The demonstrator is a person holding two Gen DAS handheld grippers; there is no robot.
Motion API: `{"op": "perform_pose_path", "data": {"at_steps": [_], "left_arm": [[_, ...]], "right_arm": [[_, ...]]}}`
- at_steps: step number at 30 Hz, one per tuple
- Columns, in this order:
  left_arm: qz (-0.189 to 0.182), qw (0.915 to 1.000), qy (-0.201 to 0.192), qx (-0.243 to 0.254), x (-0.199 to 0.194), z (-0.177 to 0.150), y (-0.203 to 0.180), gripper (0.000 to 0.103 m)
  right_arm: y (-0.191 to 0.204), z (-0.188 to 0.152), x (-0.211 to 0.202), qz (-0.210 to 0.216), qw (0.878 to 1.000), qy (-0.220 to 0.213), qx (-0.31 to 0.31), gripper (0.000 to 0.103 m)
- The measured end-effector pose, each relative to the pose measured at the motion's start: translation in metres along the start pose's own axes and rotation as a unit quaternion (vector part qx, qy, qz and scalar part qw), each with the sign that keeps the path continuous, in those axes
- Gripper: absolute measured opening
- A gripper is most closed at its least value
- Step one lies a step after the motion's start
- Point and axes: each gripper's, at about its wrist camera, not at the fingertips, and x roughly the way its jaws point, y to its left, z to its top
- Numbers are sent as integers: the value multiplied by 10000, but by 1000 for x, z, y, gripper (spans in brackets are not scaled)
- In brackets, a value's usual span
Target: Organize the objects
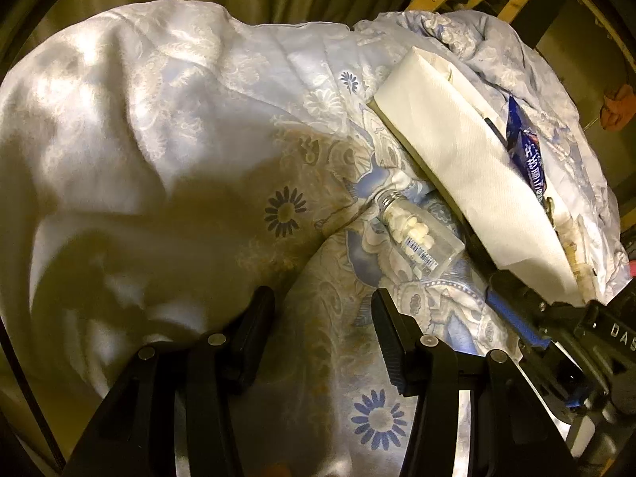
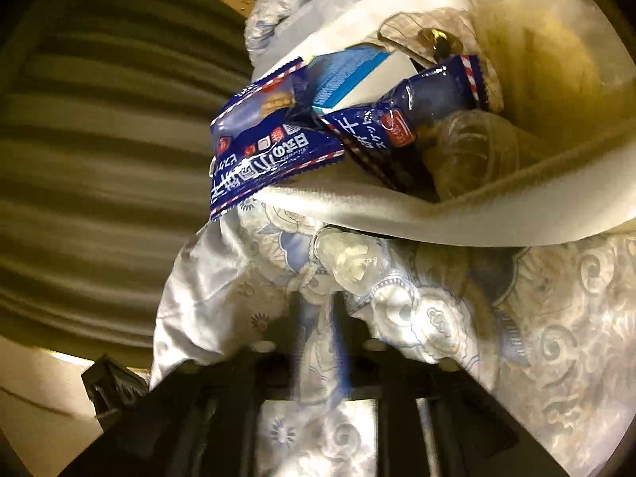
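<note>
With the left gripper [image 1: 324,318] wide and empty, the next move is grasping the bottle [image 1: 417,234] beside the bag [image 1: 457,151]; the right gripper [image 2: 318,310] cannot be judged.

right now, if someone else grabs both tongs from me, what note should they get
Left tongs: open, empty, over the quilt, short of the pill bottle.
Right tongs: picture blurred, jaws nearly together, nothing seen between them; aimed at the same bottle.
Pill bottle: lying on its side on the quilt, beside the white bag, outside it.
Done: blue snack packets, a blue-and-white box and some clear wrapped items are in the bag; one packet hangs over its rim.
Left: probably the bottle goes in next, and tuck in the packet.
</note>
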Motion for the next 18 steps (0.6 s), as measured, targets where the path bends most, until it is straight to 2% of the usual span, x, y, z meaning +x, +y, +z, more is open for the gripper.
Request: {"op": "perform_pose_path", "data": {"at_steps": [1, 2, 7, 10, 11, 14, 18], "left_arm": [[-29, 10000, 15, -3, -1, 1, 0, 50], [-60, 10000, 33, 3, -3, 3, -1, 50], [-230, 9990, 22, 370, -23, 14, -18, 50], [-310, 9963, -49, 796, -44, 17, -33, 50], [-333, 9952, -69, 917, -47, 20, -37, 50], [-754, 9894, 78, 1238, -50, 41, -44, 50], [-739, 9871, -202, 1403, -55, 68, -44, 51]], "right_arm": [[-1, 2, 0, 45, 9999, 25, 111, 47], [-1, 5, -1, 79, 9998, 10, 206, 57], [-4, 6, 0, 178, 9986, -159, 476, 59], [-1, 9, 7, -59, 9986, -204, 488, 59], [3, 11, 11, -191, 9988, -209, 389, 59], [19, 16, 23, -592, 9977, -331, -53, 59], [39, 24, 38, -1131, 9878, -638, -861, 58]]}}
